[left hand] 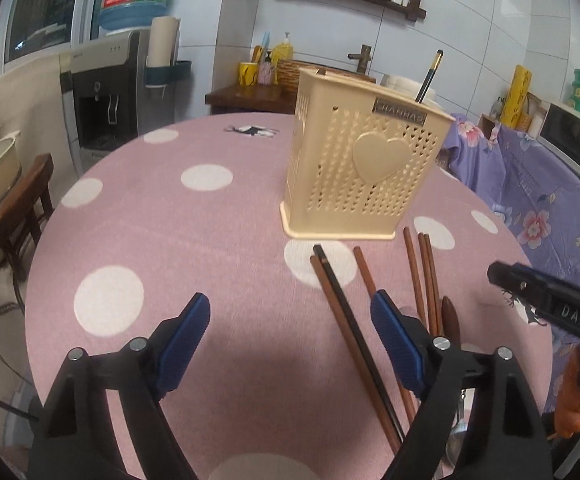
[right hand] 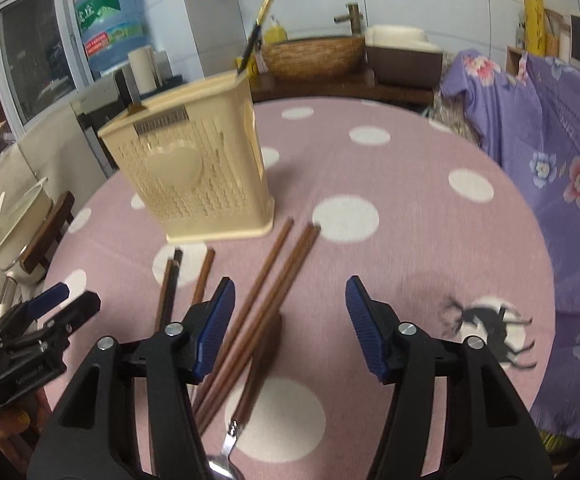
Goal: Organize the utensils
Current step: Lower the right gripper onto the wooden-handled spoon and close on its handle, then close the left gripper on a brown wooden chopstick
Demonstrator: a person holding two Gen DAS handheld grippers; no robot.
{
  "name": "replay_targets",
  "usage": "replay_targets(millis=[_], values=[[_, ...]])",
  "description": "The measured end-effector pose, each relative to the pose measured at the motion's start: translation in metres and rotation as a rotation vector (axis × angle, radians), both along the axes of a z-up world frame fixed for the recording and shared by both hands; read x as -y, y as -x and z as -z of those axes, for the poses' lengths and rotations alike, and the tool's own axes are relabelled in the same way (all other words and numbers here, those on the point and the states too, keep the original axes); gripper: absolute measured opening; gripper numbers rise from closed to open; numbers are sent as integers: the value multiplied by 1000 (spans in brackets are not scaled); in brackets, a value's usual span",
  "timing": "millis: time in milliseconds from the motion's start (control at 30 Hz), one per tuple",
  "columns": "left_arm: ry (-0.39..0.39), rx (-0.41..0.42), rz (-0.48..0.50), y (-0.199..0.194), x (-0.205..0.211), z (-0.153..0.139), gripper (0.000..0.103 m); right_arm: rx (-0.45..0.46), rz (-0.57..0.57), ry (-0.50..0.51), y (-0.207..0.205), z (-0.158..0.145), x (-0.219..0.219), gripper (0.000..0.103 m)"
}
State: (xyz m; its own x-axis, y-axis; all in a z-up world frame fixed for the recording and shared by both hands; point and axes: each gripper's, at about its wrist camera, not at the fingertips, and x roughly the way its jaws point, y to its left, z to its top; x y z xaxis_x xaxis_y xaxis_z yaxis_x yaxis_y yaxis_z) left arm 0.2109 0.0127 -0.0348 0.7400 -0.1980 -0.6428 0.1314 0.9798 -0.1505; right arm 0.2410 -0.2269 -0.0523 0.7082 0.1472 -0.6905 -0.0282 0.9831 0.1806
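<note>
A: Both grippers are wide open and empty. The chopsticks (right hand: 273,292) lie lengthwise, near to far, before the holder (right hand: 193,172).

B: The right gripper (right hand: 290,320) is nearer, straddling them; the left gripper (left hand: 290,332) sits leftward.

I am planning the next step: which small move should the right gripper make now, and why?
Probably lower the right gripper onto the brown chopsticks below it: its jaws are open and empty, the chopsticks lie loose on the table, and the holder has one utensil.

Right gripper (right hand: 290,324), fingers (right hand: 364,320) apart, above brown chopsticks (right hand: 273,280) near cream holder (right hand: 193,176).
</note>
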Motion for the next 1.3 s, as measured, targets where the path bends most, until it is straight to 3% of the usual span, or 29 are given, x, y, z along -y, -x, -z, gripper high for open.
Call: replay_targets(millis=[167,300,733,1300], values=[[-12,-28,-12,6,-2,16,77,-59,-16,6,8,22,-12,50],[-19,-50,-10,8,0,23,75,-107,3,12,8,38,-19,37],[-56,-74,15,6,11,30,74,-140,9,31,0,45,-35,18],[-179,-110,41,-5,39,38,64,-122,-6,38,3,46,-28,14]])
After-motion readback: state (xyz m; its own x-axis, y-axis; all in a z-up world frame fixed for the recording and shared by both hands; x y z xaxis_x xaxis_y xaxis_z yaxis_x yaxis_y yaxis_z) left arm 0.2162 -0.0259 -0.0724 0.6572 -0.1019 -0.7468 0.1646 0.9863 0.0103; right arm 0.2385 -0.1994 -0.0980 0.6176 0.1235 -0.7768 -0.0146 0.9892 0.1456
